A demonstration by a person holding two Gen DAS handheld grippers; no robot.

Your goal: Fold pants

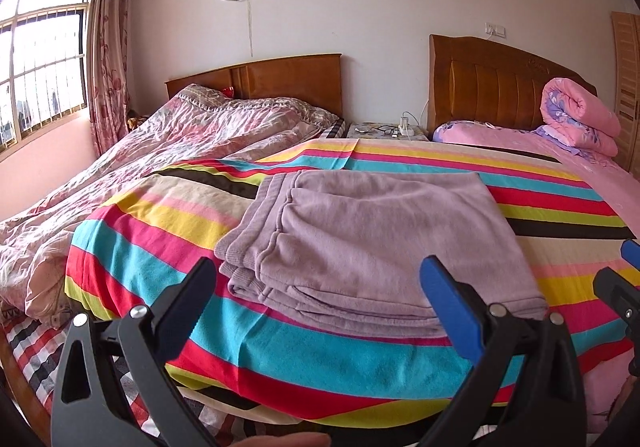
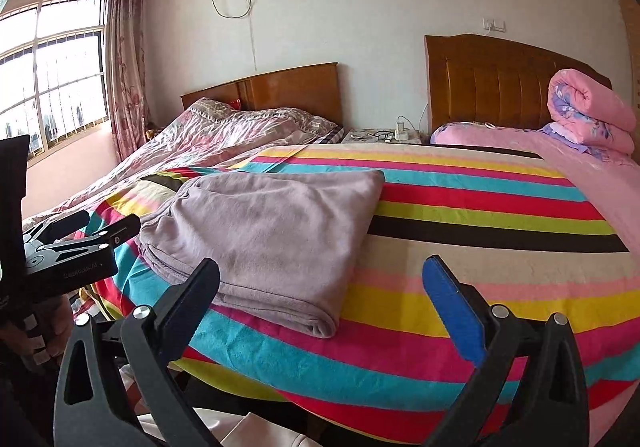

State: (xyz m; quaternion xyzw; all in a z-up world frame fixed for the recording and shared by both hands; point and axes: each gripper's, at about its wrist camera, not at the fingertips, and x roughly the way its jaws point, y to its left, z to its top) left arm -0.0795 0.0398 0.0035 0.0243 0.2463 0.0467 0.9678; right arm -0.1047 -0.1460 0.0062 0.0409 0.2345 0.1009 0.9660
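The lilac pants (image 1: 372, 243) lie folded into a flat stack on the striped blanket (image 1: 160, 239), near the foot of the bed. My left gripper (image 1: 320, 279) hovers open just in front of the stack, holding nothing. In the right wrist view the same pants (image 2: 272, 231) sit left of centre on the blanket (image 2: 480, 215). My right gripper (image 2: 324, 279) is open and empty, held back over the near right corner of the stack. The left gripper (image 2: 108, 223) shows at the left edge there, and the right gripper's fingers (image 1: 628, 251) peek in at the right edge of the left wrist view.
A second bed with a crumpled pink quilt (image 1: 168, 143) lies to the left. A rolled pink quilt (image 1: 580, 119) rests by the headboard (image 1: 500, 87). A nightstand (image 1: 384, 131) with chargers stands between the beds. The window (image 1: 40, 59) is on the left wall.
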